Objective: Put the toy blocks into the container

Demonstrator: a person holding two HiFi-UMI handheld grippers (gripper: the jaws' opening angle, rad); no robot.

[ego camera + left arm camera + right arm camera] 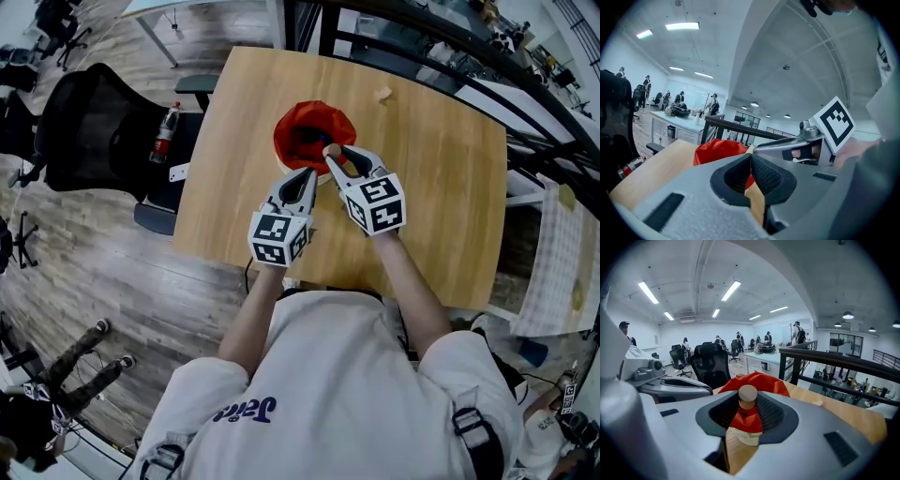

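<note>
Toy block (748, 393), a pale wooden cylinder, stands upright between the tips of the right gripper (748, 403), whose ribbed pads pinch it from both sides with its round top showing above them. In the head view the block is held at the near rim of the red container (314, 131), a soft, crumpled-looking vessel with a pale base that sits on the wooden table (441, 187), toward its far side. Whether the block is over the opening or just short of the rim I cannot tell. The left gripper (751, 158) is just beside the right one, on the near left of the container, and its pads are pressed together at the tips with nothing between them. Both grippers point away from the person toward the container, and their marker cubes face up at the head camera. A second small pale block (382, 94) lies on the bare wood beyond and to the right of the container, well apart from both grippers. To the left of the table a black office chair (94, 131) stands on the plank floor with a bottle (165, 131) beside it. In the gripper views, several people stand far off among desks.
</note>
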